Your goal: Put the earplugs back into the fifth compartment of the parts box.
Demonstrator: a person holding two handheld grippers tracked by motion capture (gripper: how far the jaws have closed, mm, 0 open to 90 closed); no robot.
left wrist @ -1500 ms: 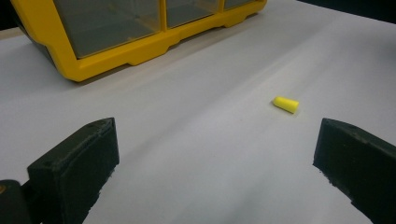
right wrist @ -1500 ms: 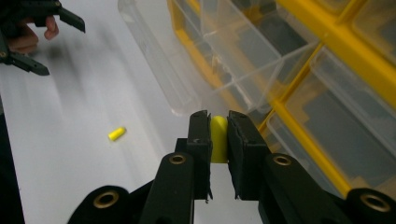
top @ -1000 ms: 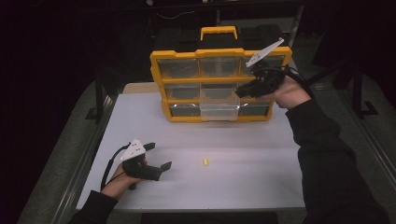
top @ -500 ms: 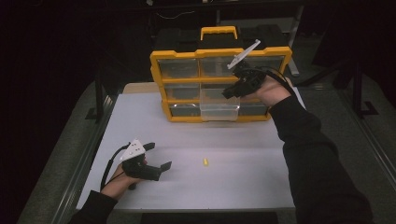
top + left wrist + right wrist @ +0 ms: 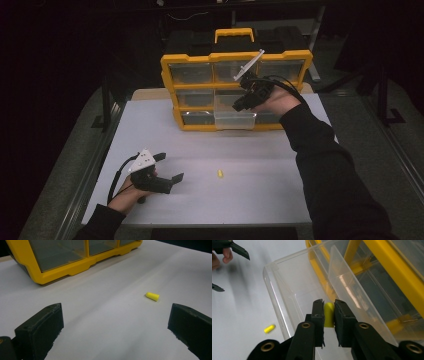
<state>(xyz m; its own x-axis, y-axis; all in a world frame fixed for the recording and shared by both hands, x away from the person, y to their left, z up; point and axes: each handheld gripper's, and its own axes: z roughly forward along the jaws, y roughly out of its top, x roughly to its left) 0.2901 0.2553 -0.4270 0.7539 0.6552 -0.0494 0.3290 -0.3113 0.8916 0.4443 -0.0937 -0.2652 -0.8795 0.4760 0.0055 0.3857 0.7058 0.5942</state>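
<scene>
Moved since earlier: right gripper [image 5: 242, 101] has come left and down from the organizer's top right corner to just above the pulled-out drawer; its fingers have just been easing apart a little, with a yellow earplug between them. Left gripper has kept its place.
Organizer [image 5: 235, 57]: yellow, standing upright at the far edge of the tabletop [image 5: 270, 200], 3 rows of clear-fronted drawers, handle on top.
Open drawer [image 5: 235, 120]: clear, middle of the bottom row, pulled out toward the near side. In the right gripper view its bare floor and a clear divider [image 5: 347, 285] show; I see nothing lying in it yet.
Right gripper state: fingers [image 5: 318, 315] narrow, 1 on each side of the held earplug [image 5: 328, 315], which stands upright above the drawer's floor. Pads look to touch it, so I judge the grip only just loosening.
Left gripper [image 5: 170, 167]: resting low at the near left of the tabletop, fingers [image 5: 45, 322] wide apart with nothing between them.
Loose earplug [image 5: 219, 173]: lying on its side on the bare tabletop, right of the left gripper, well apart from the drawer.
Done so far: drawer opened; 1 earplug carried over it.
Left to do: release that earplug into the drawer, fetch the loose earplug, drop it in too, probably push the drawer shut.
</scene>
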